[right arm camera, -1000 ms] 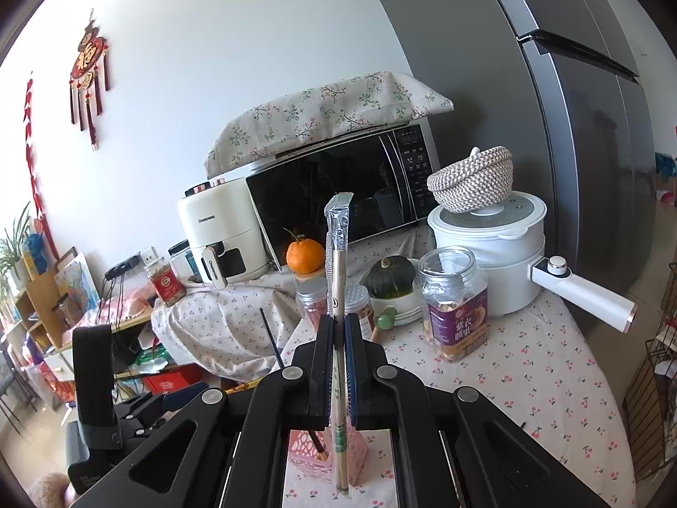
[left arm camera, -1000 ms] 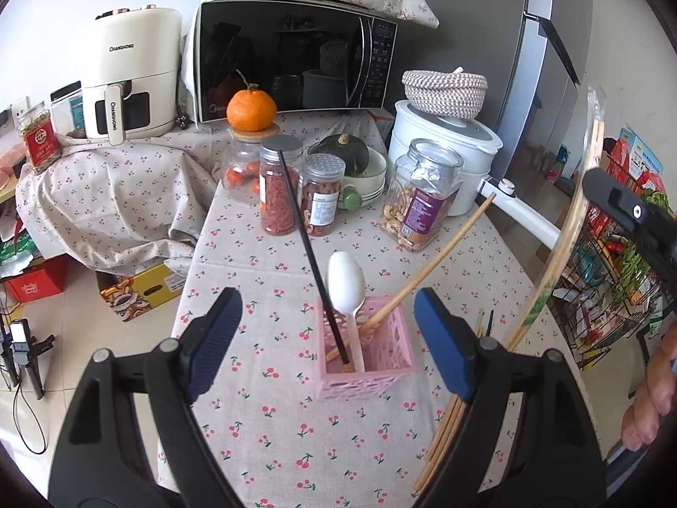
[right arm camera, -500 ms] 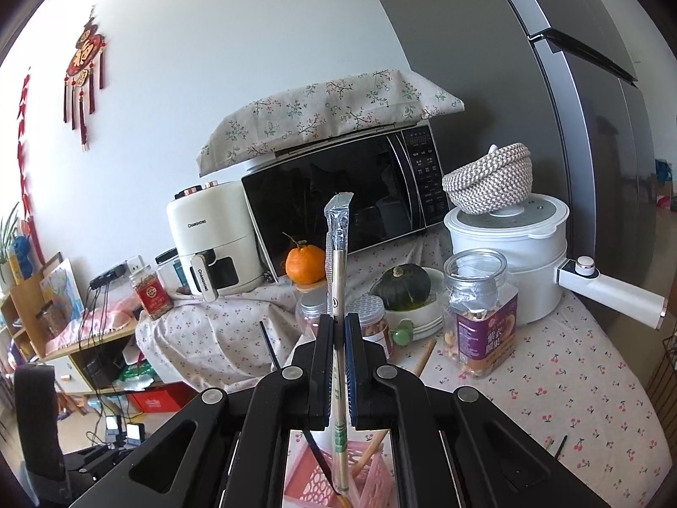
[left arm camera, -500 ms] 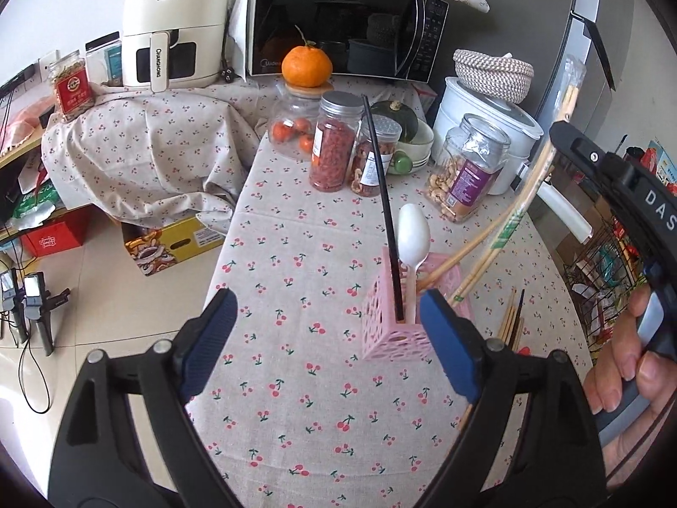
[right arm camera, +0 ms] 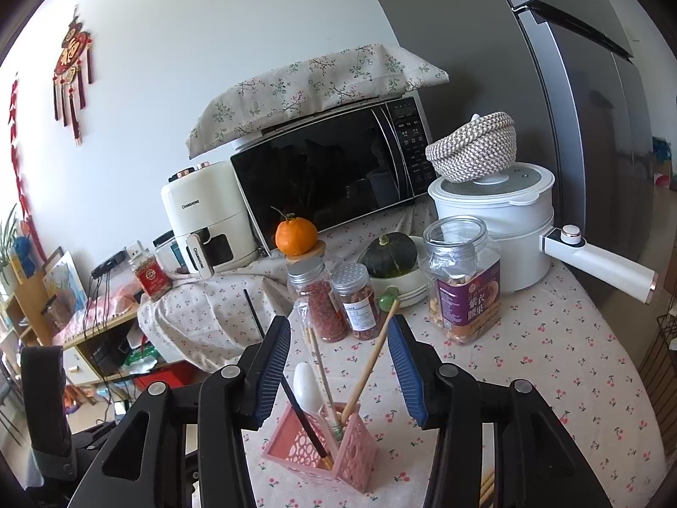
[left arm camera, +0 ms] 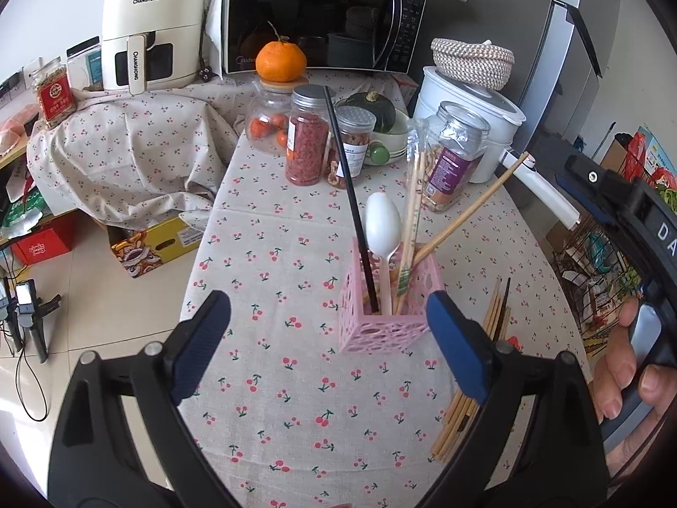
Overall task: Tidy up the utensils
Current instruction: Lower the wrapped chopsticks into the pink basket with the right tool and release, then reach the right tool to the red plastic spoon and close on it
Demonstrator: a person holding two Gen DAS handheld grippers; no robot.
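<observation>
Nearest the left wrist camera, the left claw (left arm camera: 328,330) hangs over the cherry-print surface (left arm camera: 296,402) with its jaws opening and nothing between them. Just past its fingertips stands the pink holder (left arm camera: 387,300), a perforated square cup. It holds a black chopstick (left arm camera: 351,199), a white spoon (left arm camera: 383,228) with bowl upward, a wrapped pair of chopsticks (left arm camera: 412,220) and a bare wooden chopstick (left arm camera: 469,216) leaning right. Beside the holder on the right, loose chopsticks (left arm camera: 478,364) lie flat on the cloth. At the right edge a hand (left arm camera: 626,376) grips the handle of the right claw (right arm camera: 338,364). Seen from its own camera, the right claw's jaws are opening, released, and the wrapped pair stands in the holder between the blue pads without touching them. Farther back sit jars of dried goods (left arm camera: 306,135), a nut jar (left arm camera: 455,156), a green squash (left arm camera: 374,110) in a bowl, a white cooker (left arm camera: 478,114), an orange (left arm camera: 280,61) on a jar lid, then a microwave (left arm camera: 321,17) and air fryer (left arm camera: 152,25).
</observation>
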